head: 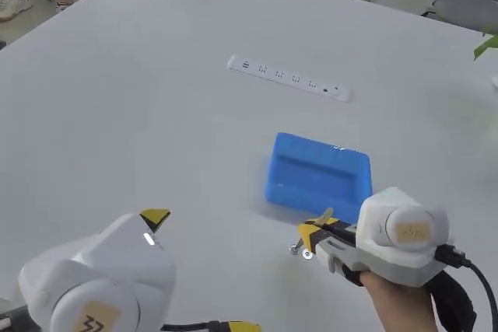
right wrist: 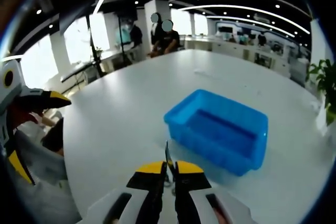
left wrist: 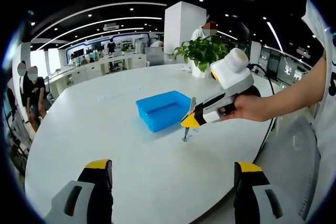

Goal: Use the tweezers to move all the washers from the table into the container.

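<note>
Closest in, at the bottom of the left gripper view, the left tool (left wrist: 172,167) is hanging with its jaws spread wide and gripping nothing, while the right tool (right wrist: 168,169) is pressing its jaws together on the tweezers (left wrist: 189,115). Those tips are pointing down at the counter (head: 156,130), lower right of centre in the head view, where a small shiny bit, likely a washer (head: 306,254), is lying just in front of the blue container (head: 311,192) (too small to count or to say whether it is already being pinched). The container's floor is looking bare in the right gripper view, so I judge the task is barely beginning, with the lifting and dropping all left to do. Room is proving generous: a power strip (head: 288,78) is lying well apart toward the upper middle, and the counter's curved edge is running along the lower right of the left gripper view.
</note>
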Motion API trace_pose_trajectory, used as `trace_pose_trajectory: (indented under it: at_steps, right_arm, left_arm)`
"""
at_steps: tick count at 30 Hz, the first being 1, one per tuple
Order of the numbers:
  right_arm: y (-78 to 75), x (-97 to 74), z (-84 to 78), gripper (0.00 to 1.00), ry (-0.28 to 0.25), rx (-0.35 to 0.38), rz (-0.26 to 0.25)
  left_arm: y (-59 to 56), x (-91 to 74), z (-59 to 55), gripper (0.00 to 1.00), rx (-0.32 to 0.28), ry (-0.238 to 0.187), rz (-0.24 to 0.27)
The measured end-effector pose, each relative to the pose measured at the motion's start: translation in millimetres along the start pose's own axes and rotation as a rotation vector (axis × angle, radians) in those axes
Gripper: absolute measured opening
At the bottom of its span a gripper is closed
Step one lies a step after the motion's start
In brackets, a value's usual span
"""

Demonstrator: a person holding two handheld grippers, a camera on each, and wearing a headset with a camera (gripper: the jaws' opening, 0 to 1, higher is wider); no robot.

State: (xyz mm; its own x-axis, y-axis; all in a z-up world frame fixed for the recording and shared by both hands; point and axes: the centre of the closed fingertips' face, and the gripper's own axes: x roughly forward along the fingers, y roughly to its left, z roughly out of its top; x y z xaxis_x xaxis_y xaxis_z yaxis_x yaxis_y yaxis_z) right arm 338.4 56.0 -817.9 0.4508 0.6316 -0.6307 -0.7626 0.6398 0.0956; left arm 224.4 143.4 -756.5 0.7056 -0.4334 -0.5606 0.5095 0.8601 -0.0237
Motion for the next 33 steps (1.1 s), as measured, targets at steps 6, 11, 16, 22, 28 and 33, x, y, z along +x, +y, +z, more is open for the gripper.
trace_pose_trajectory:
  at_steps: [6,11,16,22,28,33]
  right_arm:
    - [1.0,-0.4,-1.5,0.03,-0.002,-0.010,-0.001]
    - [1.2,-2.1,-2.2,0.03,-0.004,0.011,-0.005]
    - [0.7,-2.7,-3.5,0.03,-0.003,0.010,-0.015]
    - [0.5,-2.6,-2.4,0.03,0.018,0.011,-0.013]
    - [1.0,-6.7,3.2,0.03,0.030,0.002,-0.004]
    - [-0.4,-11.5,15.8,0.03,0.008,0.002,0.000]
  left_arm:
    - [-1.6,0.6,1.7,0.99,0.007,-0.002,-0.004]
    - [0.0,1.3,2.0,0.99,0.008,-0.001,0.005]
    - [0.4,1.6,0.2,0.99,0.009,0.004,0.005]
    - [1.8,0.8,-1.3,0.98,0.018,0.009,0.009]
    - [1.3,2.1,-6.0,0.99,0.015,0.021,0.002]
    - [-1.0,2.8,-5.9,0.99,0.009,0.020,-0.005]
